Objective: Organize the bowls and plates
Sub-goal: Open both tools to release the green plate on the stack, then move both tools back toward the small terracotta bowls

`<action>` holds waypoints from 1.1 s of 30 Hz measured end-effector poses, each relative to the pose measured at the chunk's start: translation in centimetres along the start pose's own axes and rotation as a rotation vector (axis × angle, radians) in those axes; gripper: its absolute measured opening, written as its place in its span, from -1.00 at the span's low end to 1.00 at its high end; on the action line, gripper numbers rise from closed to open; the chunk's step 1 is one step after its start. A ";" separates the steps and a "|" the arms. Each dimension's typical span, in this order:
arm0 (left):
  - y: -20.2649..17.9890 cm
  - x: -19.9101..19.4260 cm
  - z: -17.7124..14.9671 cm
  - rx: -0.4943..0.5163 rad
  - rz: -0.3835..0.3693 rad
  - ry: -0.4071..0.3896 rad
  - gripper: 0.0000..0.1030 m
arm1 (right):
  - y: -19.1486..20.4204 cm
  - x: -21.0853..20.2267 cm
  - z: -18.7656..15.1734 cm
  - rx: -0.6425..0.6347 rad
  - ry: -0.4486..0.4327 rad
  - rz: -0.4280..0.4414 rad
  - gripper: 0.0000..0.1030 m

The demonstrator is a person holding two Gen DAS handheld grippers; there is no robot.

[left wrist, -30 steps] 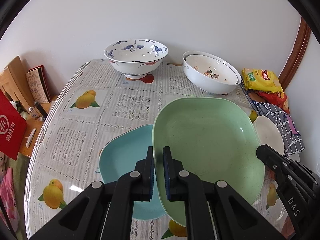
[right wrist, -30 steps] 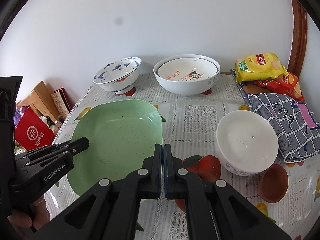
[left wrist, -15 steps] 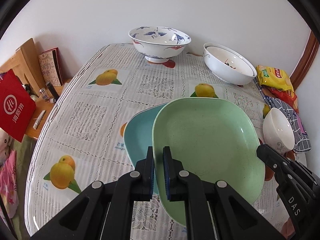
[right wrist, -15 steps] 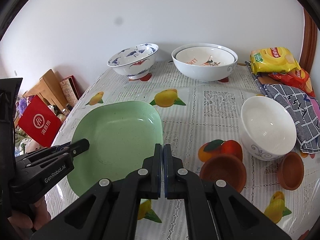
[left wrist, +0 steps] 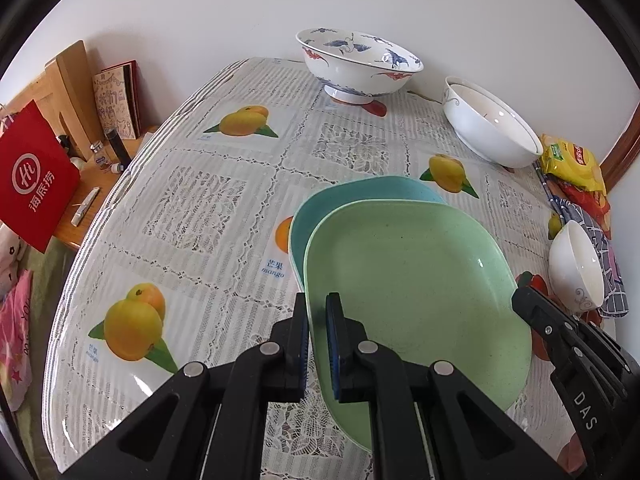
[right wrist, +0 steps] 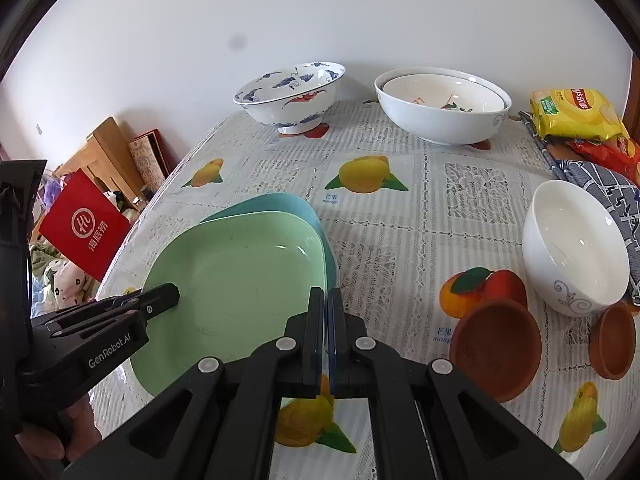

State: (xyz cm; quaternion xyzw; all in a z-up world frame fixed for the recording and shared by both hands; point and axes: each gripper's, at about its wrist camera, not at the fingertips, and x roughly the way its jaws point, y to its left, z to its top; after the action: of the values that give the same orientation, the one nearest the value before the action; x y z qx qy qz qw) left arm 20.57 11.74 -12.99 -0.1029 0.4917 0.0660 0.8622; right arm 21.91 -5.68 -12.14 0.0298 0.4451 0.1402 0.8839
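My left gripper (left wrist: pixel 317 312) is shut on the near rim of a green plate (left wrist: pixel 416 284), which overlaps a blue plate (left wrist: pixel 344 204) lying on the table. Whether the two plates touch I cannot tell. In the right wrist view the green plate (right wrist: pixel 240 280) covers most of the blue plate (right wrist: pixel 280 204), and the left gripper (right wrist: pixel 160 300) comes in from the left. My right gripper (right wrist: pixel 325 304) is shut and empty, near the green plate's right edge. A blue-patterned bowl (left wrist: pixel 358 66) and two nested white bowls (right wrist: pixel 442 106) stand at the back.
A small white bowl (right wrist: pixel 574 248) and two brown clay cups (right wrist: pixel 494 344) (right wrist: pixel 612 340) stand at the right. Snack bags (right wrist: pixel 576 116) and a checked cloth (right wrist: pixel 608 184) lie at the far right. A red bag (left wrist: pixel 32 176) and wooden furniture stand beyond the table's left edge.
The green plate, held in my left gripper, has moved over the blue plate and now covers most of it. Both views have pulled back from the rear bowls.
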 end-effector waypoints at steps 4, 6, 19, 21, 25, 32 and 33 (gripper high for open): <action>0.2 0.4 0.6 -0.011 0.006 0.001 -0.83 | 0.2 0.7 0.7 -0.019 0.004 0.001 -0.96; 0.2 0.6 0.8 -0.014 0.010 -0.002 -0.83 | 0.2 1.1 1.1 -0.026 0.006 -0.001 -0.96; 0.0 1.9 1.6 0.029 0.054 -0.013 -0.78 | 0.3 4.5 2.8 -0.057 0.027 0.006 -0.95; 0.0 2.2 1.6 0.038 0.053 -0.009 -0.77 | 0.4 4.8 2.9 -0.062 0.021 0.004 -0.95; 0.0 2.2 1.4 0.046 0.036 -0.008 -0.71 | 0.4 5.1 3.4 -0.069 0.018 0.006 -0.92; -0.4 0.9 1.0 0.074 0.065 -0.052 0.16 | 0.2 4.1 3.7 -0.075 -0.003 -0.012 -0.54; -0.5 0.4 1.0 0.081 0.069 -0.067 0.18 | 0.2 3.7 3.7 -0.072 -0.011 -0.013 -0.43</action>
State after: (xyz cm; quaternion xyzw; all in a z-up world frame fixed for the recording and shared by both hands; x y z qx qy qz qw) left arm 21.69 11.51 -12.79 -0.0485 0.4680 0.0793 0.8788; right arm 26.85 -4.24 -12.78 -0.0044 0.4350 0.1501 0.8878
